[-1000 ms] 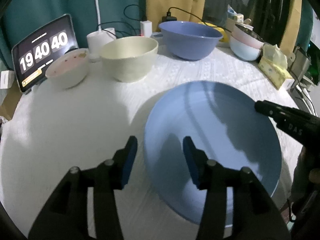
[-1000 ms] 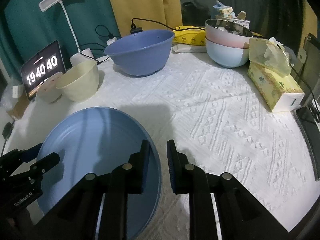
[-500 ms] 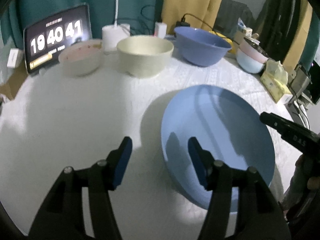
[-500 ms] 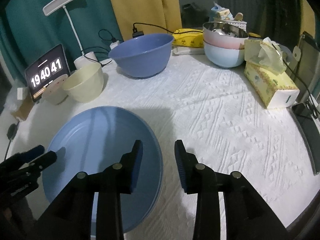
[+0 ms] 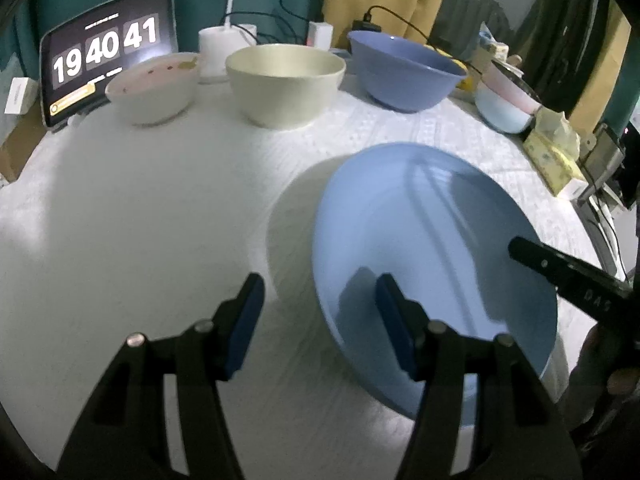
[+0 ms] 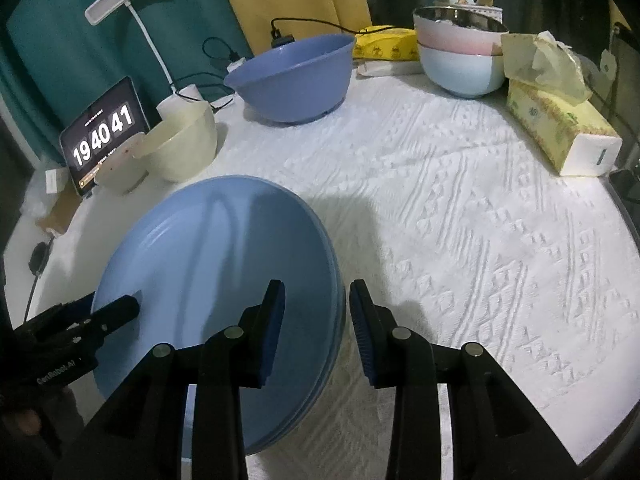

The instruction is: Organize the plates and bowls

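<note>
1. Since the earlier frame, both sets of jaws have been opened: the left gripper (image 5: 320, 320) and right gripper (image 6: 318, 330) are parted astride opposite rims of the blue plate (image 6: 216, 280), unpressed.
2. The plate is laid on a white textured cloth (image 6: 460, 220); teal and yellow curtains are noted behind.
3. The cream bowl (image 5: 286, 84) and blue bowl (image 5: 404, 72) are seen empty.

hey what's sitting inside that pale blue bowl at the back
A pink bowl is nested in the pale blue bowl; something dark shows inside the pink one, unclear what.
</note>
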Demonstrator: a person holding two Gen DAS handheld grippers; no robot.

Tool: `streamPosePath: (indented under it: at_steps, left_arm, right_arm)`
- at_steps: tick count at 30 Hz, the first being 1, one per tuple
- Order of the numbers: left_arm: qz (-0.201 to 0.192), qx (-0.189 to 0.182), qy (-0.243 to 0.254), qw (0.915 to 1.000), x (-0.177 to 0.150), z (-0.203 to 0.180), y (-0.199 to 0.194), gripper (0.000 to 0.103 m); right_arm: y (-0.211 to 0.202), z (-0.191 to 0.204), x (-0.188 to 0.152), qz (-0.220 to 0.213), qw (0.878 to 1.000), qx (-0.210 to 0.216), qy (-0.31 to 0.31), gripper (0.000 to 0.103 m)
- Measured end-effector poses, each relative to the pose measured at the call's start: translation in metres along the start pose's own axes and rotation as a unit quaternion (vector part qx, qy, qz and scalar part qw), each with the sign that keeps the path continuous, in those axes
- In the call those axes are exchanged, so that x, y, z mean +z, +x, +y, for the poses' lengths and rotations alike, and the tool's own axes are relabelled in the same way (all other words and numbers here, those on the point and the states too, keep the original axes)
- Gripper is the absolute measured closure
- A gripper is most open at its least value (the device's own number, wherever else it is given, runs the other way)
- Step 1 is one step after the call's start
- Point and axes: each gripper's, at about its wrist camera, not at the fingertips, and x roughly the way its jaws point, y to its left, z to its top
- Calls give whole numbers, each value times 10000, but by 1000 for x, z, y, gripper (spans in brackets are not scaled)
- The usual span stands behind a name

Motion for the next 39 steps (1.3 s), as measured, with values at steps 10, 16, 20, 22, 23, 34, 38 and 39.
streamPosePath:
  at_steps: [10, 16, 20, 22, 23, 34, 38, 39]
  left_arm:
    - [-14, -272, -171, 9995, 0, 0, 5, 44]
    - [-10, -453, -53, 9990, -1, -10, 5, 51]
    - [-9, -466, -88, 9989, -1, -10, 5, 52]
    - [5, -458, -101, 9989, -1, -9, 5, 52]
    - [6, -458, -101, 9989, -1, -9, 5, 53]
    - [-143, -378, 11, 9992, -3, -10, -6, 54]
    - [-208, -374, -16, 9991, -1, -6, -10, 54]
    - [-219, -370, -23, 9991, -1, -5, -11, 54]
  right_arm:
    - [6, -8, -3, 102, 9988, 439, 191, 67]
    - [5, -4, -6, 27, 9990, 389, 218, 67]
    - [6, -2, -6, -4, 9992, 344, 212, 67]
    - [6, 0, -6, -9, 9993, 302, 209, 67]
    - [5, 0, -7, -14, 9994, 288, 212, 67]
    - [-6, 8, -4, -175, 9996, 190, 131, 67]
    - [-8, 14, -2, -212, 9996, 186, 88, 67]
    - [-8, 15, -1, -214, 9996, 187, 76, 67]
